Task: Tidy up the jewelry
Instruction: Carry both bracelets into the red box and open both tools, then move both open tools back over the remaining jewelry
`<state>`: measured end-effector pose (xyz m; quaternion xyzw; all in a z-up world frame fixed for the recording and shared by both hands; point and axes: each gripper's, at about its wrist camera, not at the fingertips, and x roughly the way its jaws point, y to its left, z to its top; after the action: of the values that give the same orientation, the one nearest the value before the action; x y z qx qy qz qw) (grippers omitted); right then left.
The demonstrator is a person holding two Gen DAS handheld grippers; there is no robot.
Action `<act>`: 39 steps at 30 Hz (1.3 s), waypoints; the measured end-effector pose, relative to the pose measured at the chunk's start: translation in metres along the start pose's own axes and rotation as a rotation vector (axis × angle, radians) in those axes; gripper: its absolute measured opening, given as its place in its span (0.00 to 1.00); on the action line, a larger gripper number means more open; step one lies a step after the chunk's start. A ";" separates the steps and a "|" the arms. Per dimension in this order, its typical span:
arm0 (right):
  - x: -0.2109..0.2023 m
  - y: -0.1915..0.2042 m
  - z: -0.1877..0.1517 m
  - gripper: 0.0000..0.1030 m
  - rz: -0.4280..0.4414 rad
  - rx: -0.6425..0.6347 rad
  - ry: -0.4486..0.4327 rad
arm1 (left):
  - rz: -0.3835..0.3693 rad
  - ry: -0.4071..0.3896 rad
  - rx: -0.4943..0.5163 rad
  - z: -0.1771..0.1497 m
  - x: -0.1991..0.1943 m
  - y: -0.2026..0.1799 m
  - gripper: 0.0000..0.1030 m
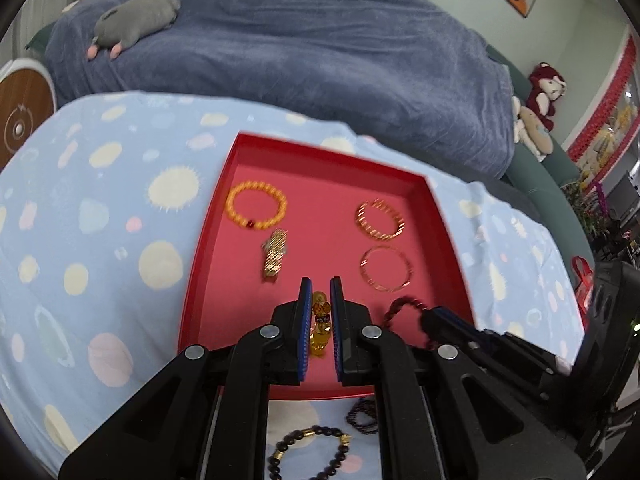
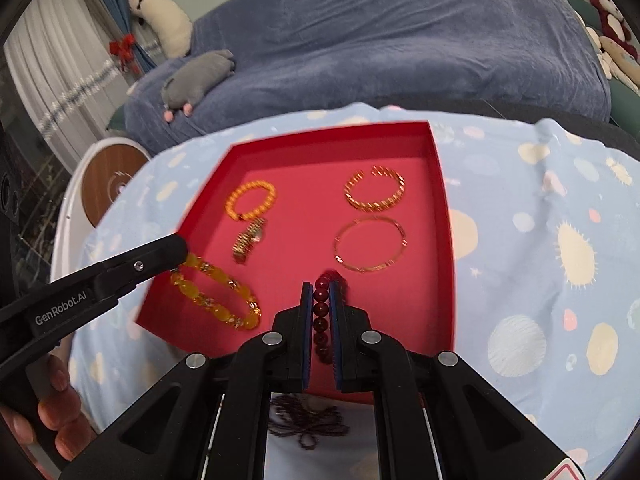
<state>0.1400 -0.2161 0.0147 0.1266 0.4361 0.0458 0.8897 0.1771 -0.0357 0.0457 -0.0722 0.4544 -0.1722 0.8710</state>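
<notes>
An amber bead bracelet [image 2: 216, 298] is pinched between the closed left gripper [image 1: 320, 320] jaws, a dark red bead bracelet [image 2: 322, 316] between the right gripper [image 2: 320, 320] jaws, both judged light, limp and best held across a bead

Amber bracelet [image 1: 320, 326] between fingers [image 1: 306, 320] (over red tray [image 1: 224, 240])

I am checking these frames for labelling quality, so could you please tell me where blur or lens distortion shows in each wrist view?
Left wrist view: strong fisheye bending with dark corners; the red tray rim and gold bangles are smeared, while the left gripper stays sharp. Right wrist view: the same curvature; tray edges and the small gold watch look soft, the right gripper crisp.
</notes>
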 end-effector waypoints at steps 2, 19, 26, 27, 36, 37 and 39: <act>0.003 -0.005 -0.004 0.08 -0.033 -0.007 0.006 | 0.019 0.019 -0.005 -0.006 0.009 0.008 0.10; -0.058 -0.006 -0.054 0.50 -0.087 -0.044 -0.062 | 0.129 -0.027 -0.052 -0.058 -0.033 0.038 0.63; -0.062 -0.004 -0.079 0.50 -0.085 -0.028 -0.024 | 0.134 0.004 -0.055 -0.083 -0.038 0.037 0.63; -0.061 -0.003 -0.082 0.50 -0.090 -0.031 -0.021 | 0.135 0.012 -0.050 -0.086 -0.038 0.036 0.63; -0.052 0.006 -0.097 0.50 -0.106 -0.072 0.002 | 0.127 0.063 -0.004 -0.111 -0.028 0.023 0.63; -0.051 0.007 -0.098 0.50 -0.105 -0.072 0.006 | 0.126 0.067 0.002 -0.113 -0.027 0.021 0.63; -0.049 0.008 -0.100 0.50 -0.105 -0.079 0.012 | 0.125 0.073 0.016 -0.116 -0.023 0.018 0.63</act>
<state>0.0320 -0.1995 -0.0046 0.0681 0.4455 0.0171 0.8926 0.0740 -0.0068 -0.0085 -0.0303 0.4882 -0.1239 0.8634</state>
